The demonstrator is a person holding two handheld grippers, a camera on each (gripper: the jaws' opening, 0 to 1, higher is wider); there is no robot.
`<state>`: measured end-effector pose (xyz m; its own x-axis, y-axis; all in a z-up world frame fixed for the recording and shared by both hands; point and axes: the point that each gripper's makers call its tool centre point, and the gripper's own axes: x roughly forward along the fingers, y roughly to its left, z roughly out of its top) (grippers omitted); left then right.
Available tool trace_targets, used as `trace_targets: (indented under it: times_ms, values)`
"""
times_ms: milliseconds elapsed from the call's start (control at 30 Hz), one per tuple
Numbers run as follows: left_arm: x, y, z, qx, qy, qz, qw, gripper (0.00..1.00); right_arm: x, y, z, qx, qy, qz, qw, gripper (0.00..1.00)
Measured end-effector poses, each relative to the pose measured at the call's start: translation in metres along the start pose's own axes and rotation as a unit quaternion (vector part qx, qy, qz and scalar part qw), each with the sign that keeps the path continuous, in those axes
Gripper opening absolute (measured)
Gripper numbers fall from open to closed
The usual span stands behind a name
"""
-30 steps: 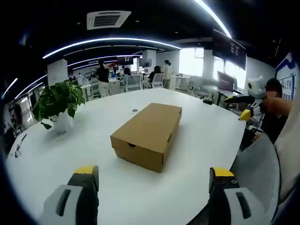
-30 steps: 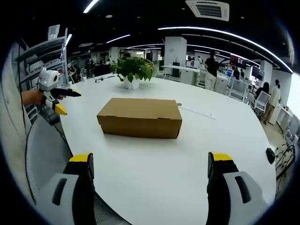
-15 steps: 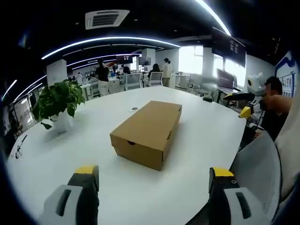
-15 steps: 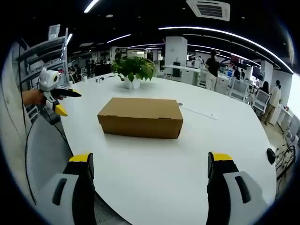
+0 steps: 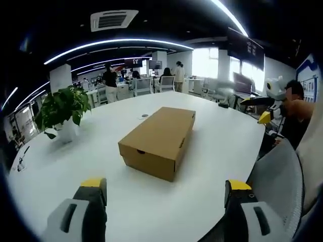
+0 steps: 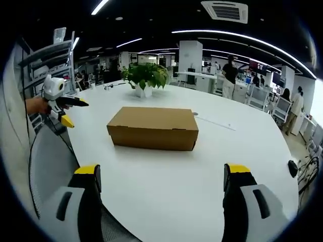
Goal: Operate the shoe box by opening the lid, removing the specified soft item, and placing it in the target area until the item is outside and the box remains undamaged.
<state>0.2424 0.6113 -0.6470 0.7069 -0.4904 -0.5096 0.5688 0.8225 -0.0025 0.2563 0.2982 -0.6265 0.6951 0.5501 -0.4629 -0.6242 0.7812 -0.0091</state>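
A closed brown cardboard shoe box (image 5: 159, 141) lies in the middle of a big white round table (image 5: 60, 166). In the right gripper view the same shoe box (image 6: 153, 127) shows its long side. My left gripper (image 5: 166, 199) is open, its yellow-tipped jaws well short of the box. My right gripper (image 6: 164, 189) is open too, likewise away from the box. In the left gripper view the right gripper (image 5: 265, 107) appears at the far right, held in a hand. In the right gripper view the left gripper (image 6: 63, 103) appears at the far left.
A potted green plant (image 5: 63, 113) stands on the table, seen again behind the box as the plant (image 6: 145, 78). A grey chair back (image 5: 282, 181) is close by. Several people and desks fill the office behind. A small black item (image 6: 293, 166) lies near the table's edge.
Both views drifted slightly; the box sits a touch lower in the right gripper view. The box has not moved and both grippers stay open.
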Motion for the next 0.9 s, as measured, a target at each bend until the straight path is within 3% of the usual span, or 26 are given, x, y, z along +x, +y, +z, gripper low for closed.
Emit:
trace_targets:
  times_ms: [900]
  values:
    - [0.0037,-0.0049,-0.0053,0.018,0.019,-0.006,0.9996,0.98,-0.0009,-0.0022,-0.0014,-0.010,0.010,0.000,0.9999,0.96]
